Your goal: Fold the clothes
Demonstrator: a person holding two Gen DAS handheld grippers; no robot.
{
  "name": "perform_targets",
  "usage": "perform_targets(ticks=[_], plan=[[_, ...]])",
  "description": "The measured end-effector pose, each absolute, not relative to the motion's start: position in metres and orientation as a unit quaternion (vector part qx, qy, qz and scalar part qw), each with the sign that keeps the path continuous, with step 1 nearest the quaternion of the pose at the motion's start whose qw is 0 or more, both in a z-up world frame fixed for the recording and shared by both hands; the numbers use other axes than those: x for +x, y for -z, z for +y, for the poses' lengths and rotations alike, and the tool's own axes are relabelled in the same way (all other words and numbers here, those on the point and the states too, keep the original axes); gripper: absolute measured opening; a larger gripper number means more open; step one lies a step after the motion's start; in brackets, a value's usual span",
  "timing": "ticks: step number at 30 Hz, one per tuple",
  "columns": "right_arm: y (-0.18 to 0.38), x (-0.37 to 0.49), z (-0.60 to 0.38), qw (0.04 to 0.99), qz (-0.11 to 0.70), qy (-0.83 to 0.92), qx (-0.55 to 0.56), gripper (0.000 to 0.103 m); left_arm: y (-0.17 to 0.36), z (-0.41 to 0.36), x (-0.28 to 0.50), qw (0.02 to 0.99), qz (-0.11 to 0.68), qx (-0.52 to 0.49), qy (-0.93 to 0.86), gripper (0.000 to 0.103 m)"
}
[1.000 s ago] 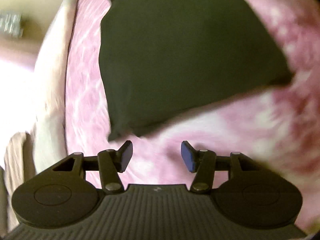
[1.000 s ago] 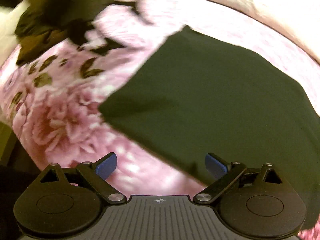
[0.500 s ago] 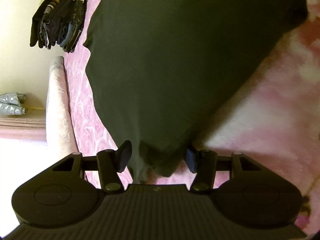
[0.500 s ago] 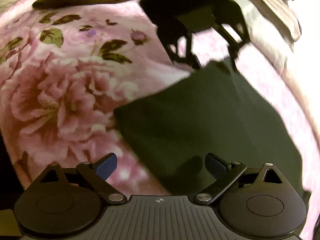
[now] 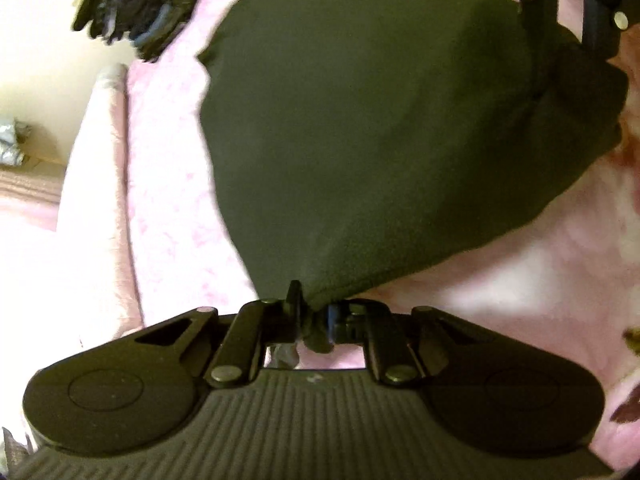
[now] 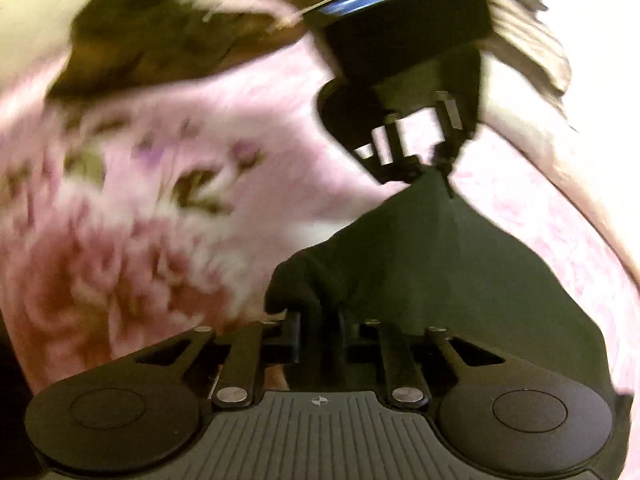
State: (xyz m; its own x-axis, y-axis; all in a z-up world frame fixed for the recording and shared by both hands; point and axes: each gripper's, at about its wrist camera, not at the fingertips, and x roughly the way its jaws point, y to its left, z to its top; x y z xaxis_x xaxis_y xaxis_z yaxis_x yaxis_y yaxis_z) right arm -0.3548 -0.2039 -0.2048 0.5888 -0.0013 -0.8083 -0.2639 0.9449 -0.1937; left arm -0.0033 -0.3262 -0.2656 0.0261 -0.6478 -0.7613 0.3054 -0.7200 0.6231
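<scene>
The dark garment (image 5: 380, 128) lies spread on the bed (image 5: 168, 200), over a pink floral cover, and we have it by two neighbouring corners. Our left tool (image 5: 314, 316) is closing on one corner, the cloth bunched between its jaws, and our right tool (image 6: 320, 336) is closing on the other corner in the same way (in its own view the fabric rises in a small peak right at the jaws). Each tool shows in the other's view, at the far end of the same edge.

We judge the cloth to be light, soft and fully limp: it will sag between the two grips and drape wherever it is not held, so the edge between our tools should be kept taut as it is carried. It looks like a matte knit, not slippery, so a pinch at the corners ought to hold.

For room, the pink cover is bare beside the garment on both long sides. A pile of dark clothes (image 5: 136, 4) sits at the far corner of the bed near the wall, and another crumpled dark heap (image 6: 160, 36) lies beyond the floral print. The bed's pale edge (image 5: 96, 184) runs just beside the garment's left side, so a fold carried that way could slide off.
</scene>
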Motion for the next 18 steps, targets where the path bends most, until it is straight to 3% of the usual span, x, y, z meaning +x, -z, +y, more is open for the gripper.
perform_targets(ticks=[10, 14, 18], plan=[[0.090, -0.420, -0.340, 0.922, 0.348, 0.092, 0.144, 0.011, 0.169, -0.422, -0.063, 0.362, -0.159, 0.596, 0.699, 0.009], [0.087, -0.477, -0.413, 0.884, 0.301, 0.195, 0.301, 0.006, 0.156, -0.479, -0.112, 0.335, -0.171, 0.594, 0.711, 0.009], [0.105, -0.529, -0.466, 0.846, 0.275, 0.262, 0.374, 0.005, 0.167, -0.529, -0.163, 0.298, -0.178, 0.598, 0.722, 0.009]])
